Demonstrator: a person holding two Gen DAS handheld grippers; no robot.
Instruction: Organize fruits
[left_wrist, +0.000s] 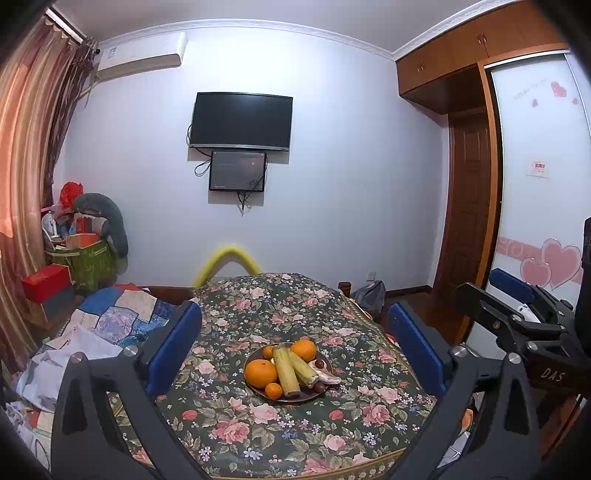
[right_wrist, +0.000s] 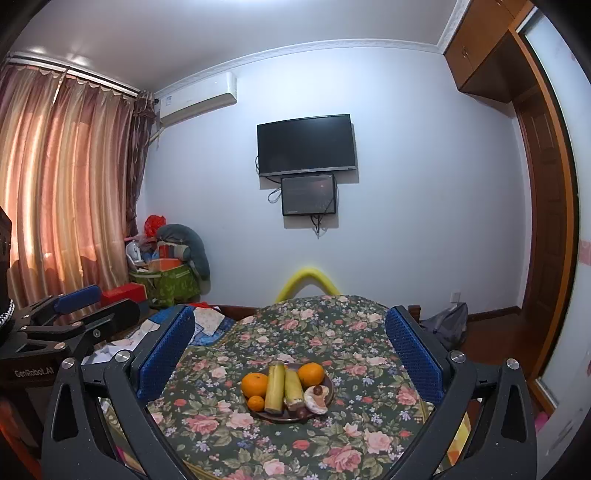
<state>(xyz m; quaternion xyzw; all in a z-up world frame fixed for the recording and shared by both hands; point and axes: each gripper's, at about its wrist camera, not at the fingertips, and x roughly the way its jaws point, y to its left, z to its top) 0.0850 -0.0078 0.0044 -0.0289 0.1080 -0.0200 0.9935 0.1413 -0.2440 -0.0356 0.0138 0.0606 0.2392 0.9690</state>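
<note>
A dark round plate (left_wrist: 320, 392) (right_wrist: 330, 380) of fruit sits on a table with a floral cloth (left_wrist: 258, 435) (right_wrist: 332, 443). It holds oranges (left_wrist: 260, 373) (right_wrist: 254, 384), small tangerines (left_wrist: 273, 390) (right_wrist: 255, 403), two yellow-green cane pieces (left_wrist: 285, 371) (right_wrist: 275, 387), a pale cut fruit piece (left_wrist: 327, 376) (right_wrist: 317, 400) and small dark red fruits (left_wrist: 320, 387) (right_wrist: 317, 390). My left gripper (left_wrist: 293, 349) is open and empty, held back above the table, framing the plate. My right gripper (right_wrist: 290, 352) is open and empty likewise; it also shows at the right of the left wrist view (left_wrist: 517, 306).
A patchwork quilt and crumpled cloth (left_wrist: 110, 317) lie left of the table. A green bag of clutter (left_wrist: 86, 258) and a red box (left_wrist: 46, 282) stand by the curtain. A TV (left_wrist: 241, 121) hangs on the far wall. A wardrobe (left_wrist: 535, 177) stands right.
</note>
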